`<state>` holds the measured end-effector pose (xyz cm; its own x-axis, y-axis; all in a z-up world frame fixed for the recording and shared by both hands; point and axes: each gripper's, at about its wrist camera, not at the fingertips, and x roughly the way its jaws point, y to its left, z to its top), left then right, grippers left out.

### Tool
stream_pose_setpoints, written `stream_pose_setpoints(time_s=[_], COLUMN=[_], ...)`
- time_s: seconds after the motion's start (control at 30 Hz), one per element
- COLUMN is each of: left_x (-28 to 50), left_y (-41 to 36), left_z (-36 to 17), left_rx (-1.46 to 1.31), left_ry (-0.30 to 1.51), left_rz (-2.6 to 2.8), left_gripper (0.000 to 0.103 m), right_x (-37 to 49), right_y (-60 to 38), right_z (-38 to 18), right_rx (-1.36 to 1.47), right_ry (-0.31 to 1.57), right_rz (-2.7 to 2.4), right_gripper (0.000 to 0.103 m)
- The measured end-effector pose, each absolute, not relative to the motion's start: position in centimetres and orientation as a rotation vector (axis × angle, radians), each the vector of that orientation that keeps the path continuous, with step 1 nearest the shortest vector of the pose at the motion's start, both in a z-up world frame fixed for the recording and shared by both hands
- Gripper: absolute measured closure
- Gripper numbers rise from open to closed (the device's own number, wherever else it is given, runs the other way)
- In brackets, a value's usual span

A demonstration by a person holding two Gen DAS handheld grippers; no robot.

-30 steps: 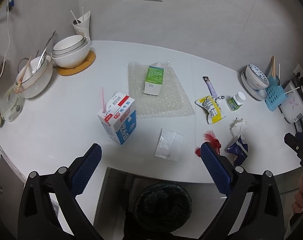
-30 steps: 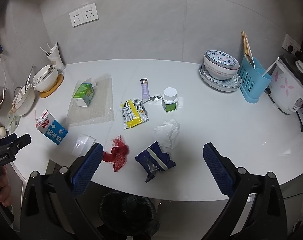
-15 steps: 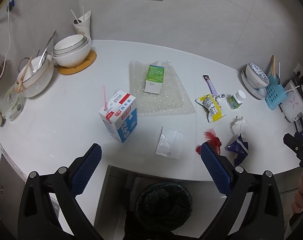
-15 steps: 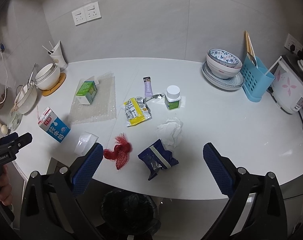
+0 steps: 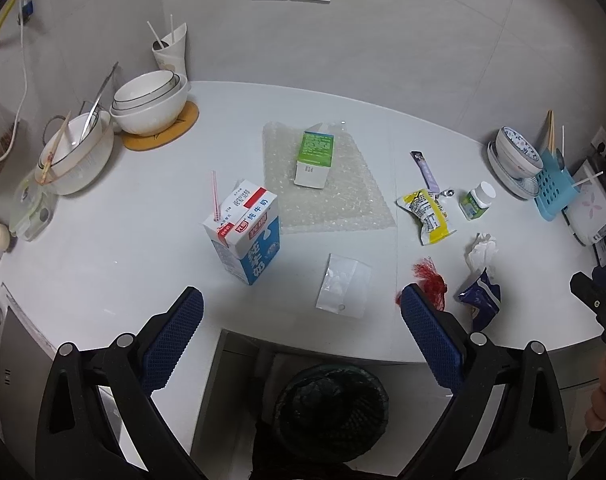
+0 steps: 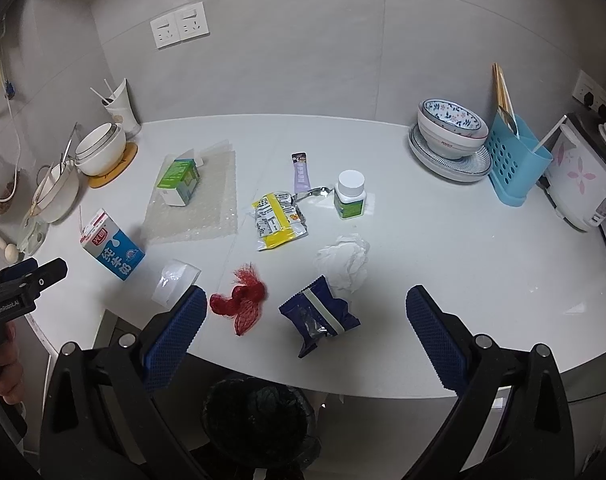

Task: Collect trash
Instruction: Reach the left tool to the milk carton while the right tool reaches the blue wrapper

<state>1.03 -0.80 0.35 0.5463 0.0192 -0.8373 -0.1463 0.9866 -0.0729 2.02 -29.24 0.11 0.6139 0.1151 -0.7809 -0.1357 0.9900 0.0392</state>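
Note:
Trash lies across the white counter (image 5: 103, 248): a blue-and-white milk carton (image 5: 245, 232) with a straw, a green box (image 5: 314, 158) on bubble wrap (image 5: 331, 188), a clear plastic bag (image 5: 343, 290), red netting (image 6: 239, 300), a dark blue wrapper (image 6: 319, 318), a crumpled tissue (image 6: 345, 258), a yellow snack packet (image 6: 279, 220) and a purple sachet (image 6: 301, 172). A black bin (image 5: 331, 412) stands below the counter's front edge. My left gripper (image 5: 301, 334) is open and empty before the carton. My right gripper (image 6: 303, 334) is open and empty above the blue wrapper.
Stacked white bowls (image 5: 151, 100) and a cup with straws (image 5: 171, 52) stand at the back left. A patterned bowl on plates (image 6: 451, 136), a blue utensil holder (image 6: 513, 164) and a rice cooker (image 6: 583, 184) stand at the right. A green pill bottle (image 6: 349, 196) stands mid-counter.
Both grippers have drawn back and risen slightly, so the counter items sit a little lower and farther in view. Both stay open and empty.

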Motion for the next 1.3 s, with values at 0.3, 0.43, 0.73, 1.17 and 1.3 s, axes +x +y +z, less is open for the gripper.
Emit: stream_pose_setpoints(time_s=[0.3, 0.43, 0.73, 1.17, 1.3], left_x=[1.3, 2.1, 4.9, 8.2, 8.9], left_y=[-0.8, 0.0, 3.1, 5.7, 5.9], left_z=[0.1, -0.6, -4.5, -9.9, -10.5], left_rx=[-0.133, -0.133, -0.136, -0.138, -0.137], left_ry=[0.995, 1.003, 1.035, 1.09, 1.093], left_rz=[0.099, 0.108, 0.13, 0.086, 0.074], left_gripper=[0.006, 0.006, 0.006, 0.007, 0.008], right_x=[2.3, 2.8, 5.1, 8.8, 9.6], right_y=[-28.9, -28.4, -27.8, -28.3, -28.1], right_z=[-0.1, -1.0, -5.8, -12.3, -13.6], right_rx=[-0.031, -0.048, -0.079, -0.122, -0.143], right_ry=[0.91, 0.927, 1.005, 1.148, 1.2], right_rz=[0.144, 0.141, 0.167, 0.146, 0.137], right_gripper=[0.008, 0.008, 0.008, 0.014, 0.023])
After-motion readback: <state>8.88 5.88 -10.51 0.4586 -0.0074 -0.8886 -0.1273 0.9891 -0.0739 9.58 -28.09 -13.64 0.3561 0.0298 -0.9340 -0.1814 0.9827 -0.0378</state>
